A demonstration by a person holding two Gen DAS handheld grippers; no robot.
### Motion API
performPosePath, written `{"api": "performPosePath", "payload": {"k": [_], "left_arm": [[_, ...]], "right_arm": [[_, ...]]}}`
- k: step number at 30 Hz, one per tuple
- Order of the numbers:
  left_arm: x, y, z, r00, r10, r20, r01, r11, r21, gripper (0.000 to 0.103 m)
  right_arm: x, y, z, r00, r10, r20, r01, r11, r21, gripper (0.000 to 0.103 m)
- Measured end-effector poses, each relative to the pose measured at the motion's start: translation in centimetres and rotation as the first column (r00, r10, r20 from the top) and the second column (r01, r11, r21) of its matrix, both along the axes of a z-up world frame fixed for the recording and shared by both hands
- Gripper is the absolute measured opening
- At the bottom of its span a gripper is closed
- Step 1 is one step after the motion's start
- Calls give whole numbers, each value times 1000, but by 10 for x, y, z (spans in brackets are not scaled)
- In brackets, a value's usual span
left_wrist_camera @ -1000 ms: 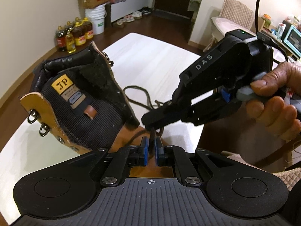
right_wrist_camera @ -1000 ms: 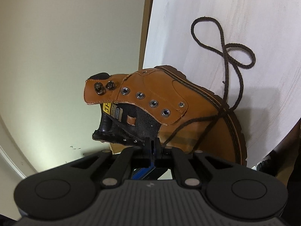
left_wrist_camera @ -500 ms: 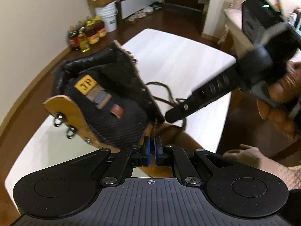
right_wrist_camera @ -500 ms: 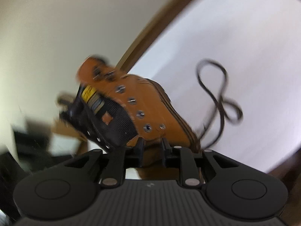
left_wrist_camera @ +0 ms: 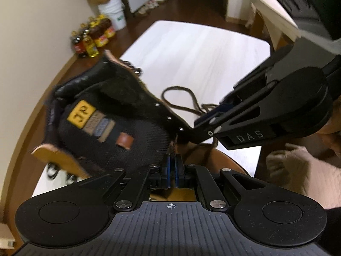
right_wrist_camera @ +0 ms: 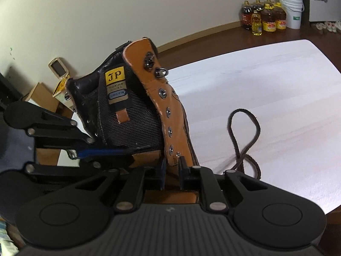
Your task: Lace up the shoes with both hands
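Tan leather boot [right_wrist_camera: 149, 111]: on white table [right_wrist_camera: 266, 89], shaft tilted; left gripper [left_wrist_camera: 173, 164] pinched shut at tongue base; right gripper [right_wrist_camera: 171, 166] closing, lowest eyelet flap between its jaws; lace [right_wrist_camera: 245, 140] loose rightward, nearer right gripper

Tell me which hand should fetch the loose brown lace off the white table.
Probably right. The right tongs, just closing around the tan leather eyelet flap, sit beside the brown lace loop; the left tongs are shut at the black mesh tongue, farther off.
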State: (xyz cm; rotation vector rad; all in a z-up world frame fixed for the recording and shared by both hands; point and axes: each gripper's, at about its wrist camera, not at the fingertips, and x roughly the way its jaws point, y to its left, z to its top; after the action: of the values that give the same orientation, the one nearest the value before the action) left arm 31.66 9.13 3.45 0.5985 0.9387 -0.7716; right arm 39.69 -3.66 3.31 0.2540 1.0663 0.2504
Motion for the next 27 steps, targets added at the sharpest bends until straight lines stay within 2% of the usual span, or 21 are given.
{"api": "performPosePath", "payload": {"k": [15, 18, 19, 20, 21, 22, 23, 24, 26, 27], "left_arm": [[7, -12, -12, 999, -38, -24, 38, 999, 6, 4], [9, -16, -12, 999, -35, -30, 35, 999, 10, 4], [10, -18, -12, 999, -33, -32, 34, 999, 11, 4], [10, -18, -13, 999, -30, -35, 31, 999, 12, 4], [11, -18, -13, 999, -26, -38, 27, 1000, 11, 4], [11, -18, -13, 999, -23, -40, 24, 1000, 10, 4], [11, -18, -13, 999, -21, -41, 22, 1000, 9, 4], [11, -18, -13, 999, -19, -41, 20, 1000, 8, 4], [10, -17, -13, 999, -18, -38, 18, 1000, 7, 4], [9, -17, -13, 999, -18, -37, 18, 1000, 6, 4]], "right_arm": [[-5, -5, -6, 1000, -12, -8, 12, 998, 54, 14], [-6, -20, -8, 997, -58, -43, 64, 987, 147, 14], [-6, -30, -9, 993, -99, -62, 110, 973, 205, 14], [-7, -41, -14, 984, -151, -95, 172, 947, 271, 14], [-7, -54, -21, 967, -210, -146, 248, 906, 342, 14], [-7, -58, -24, 959, -231, -167, 278, 888, 368, 14], [-10, -68, -35, 931, -283, -229, 359, 824, 439, 15], [-13, -79, -47, 895, -330, -300, 443, 741, 505, 15], [-19, -95, -72, 813, -385, -436, 582, 546, 602, 15], [-20, -96, -77, 803, -388, -453, 596, 513, 618, 15]]}}
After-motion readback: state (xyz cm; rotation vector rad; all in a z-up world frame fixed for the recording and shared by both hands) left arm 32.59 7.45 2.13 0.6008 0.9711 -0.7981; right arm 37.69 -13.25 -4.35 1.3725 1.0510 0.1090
